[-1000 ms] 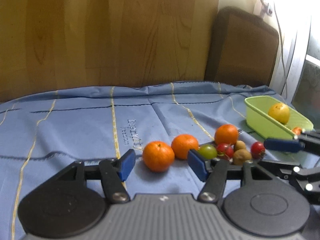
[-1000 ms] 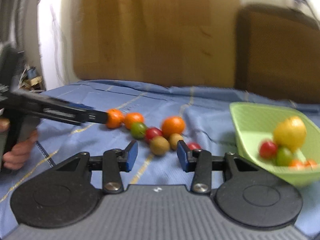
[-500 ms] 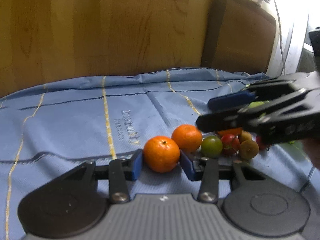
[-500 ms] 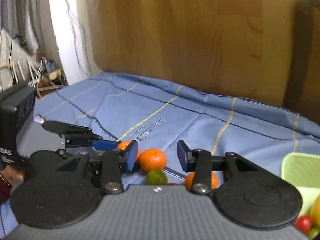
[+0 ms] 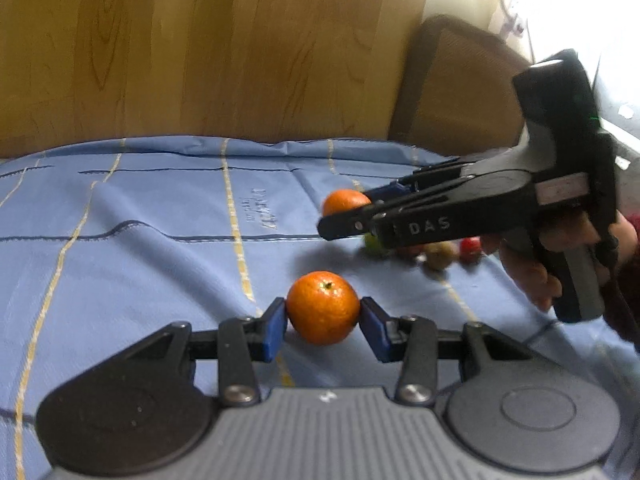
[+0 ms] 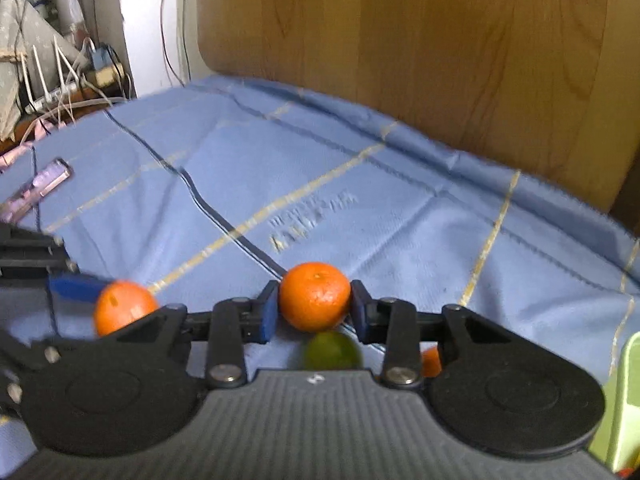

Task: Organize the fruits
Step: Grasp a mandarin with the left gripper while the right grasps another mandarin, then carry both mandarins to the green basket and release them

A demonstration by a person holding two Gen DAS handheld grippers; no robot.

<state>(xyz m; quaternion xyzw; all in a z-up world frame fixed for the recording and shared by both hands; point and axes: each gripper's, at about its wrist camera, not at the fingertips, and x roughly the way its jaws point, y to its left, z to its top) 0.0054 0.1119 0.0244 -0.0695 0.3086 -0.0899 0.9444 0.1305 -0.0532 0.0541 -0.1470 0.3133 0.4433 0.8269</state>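
My left gripper (image 5: 323, 322) is shut on an orange mandarin (image 5: 323, 307), both blue pads against its sides, just above the blue cloth (image 5: 160, 216). My right gripper (image 6: 314, 310) is shut on a second mandarin (image 6: 315, 296). That second mandarin (image 5: 345, 203) and the right gripper's body (image 5: 472, 208) also show in the left wrist view. The left gripper's mandarin (image 6: 123, 312) shows at the left of the right wrist view. A green fruit (image 6: 332, 350) lies below the right gripper's jaws.
Small green, brown and red fruits (image 5: 440, 254) lie behind the right gripper. A light green basket (image 6: 624, 400) edge shows at far right. A wooden headboard (image 5: 200, 52) backs the cloth. A brown chair (image 5: 460, 88) stands at the right. Cables and clutter (image 6: 60, 80) lie beyond the left edge.
Both grippers have closed on a mandarin each. The left gripper has carried its mandarin away from the fruit row. The right gripper moved in over the row from the basket side.
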